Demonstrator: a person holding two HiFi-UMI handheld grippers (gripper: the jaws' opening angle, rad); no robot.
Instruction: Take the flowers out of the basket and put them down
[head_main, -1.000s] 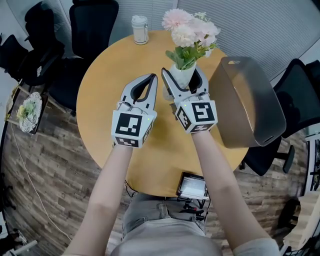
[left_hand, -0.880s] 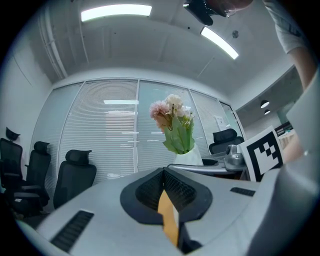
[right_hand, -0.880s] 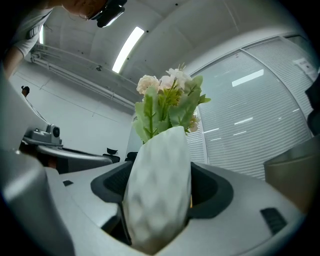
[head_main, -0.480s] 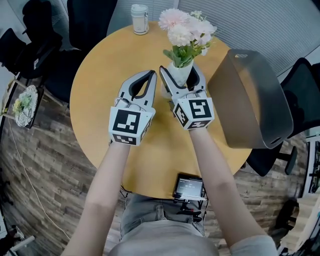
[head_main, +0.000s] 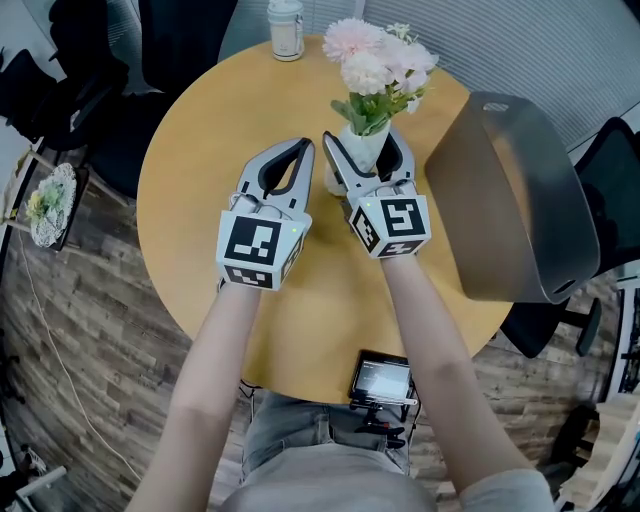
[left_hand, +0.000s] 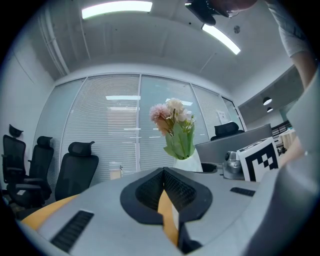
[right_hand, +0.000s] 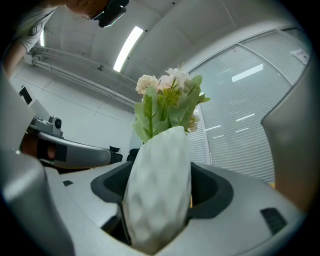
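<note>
A bunch of pink and cream flowers stands in a white faceted vase. My right gripper is shut on the vase, one jaw on each side, low over the round wooden table. In the right gripper view the vase fills the gap between the jaws, with the flowers upright above it. Whether the vase's base touches the table is hidden. My left gripper is shut and holds nothing, just left of the vase. The grey basket lies to the right, tipped on its side.
A white lidded jar stands at the table's far edge. A small screen device is clamped at the near edge. Black office chairs stand left of the table, and another behind the basket.
Both grippers have sunk a little toward the table, the right one carrying the vase of flowers down with it. Neither gripper's jaws have changed.
</note>
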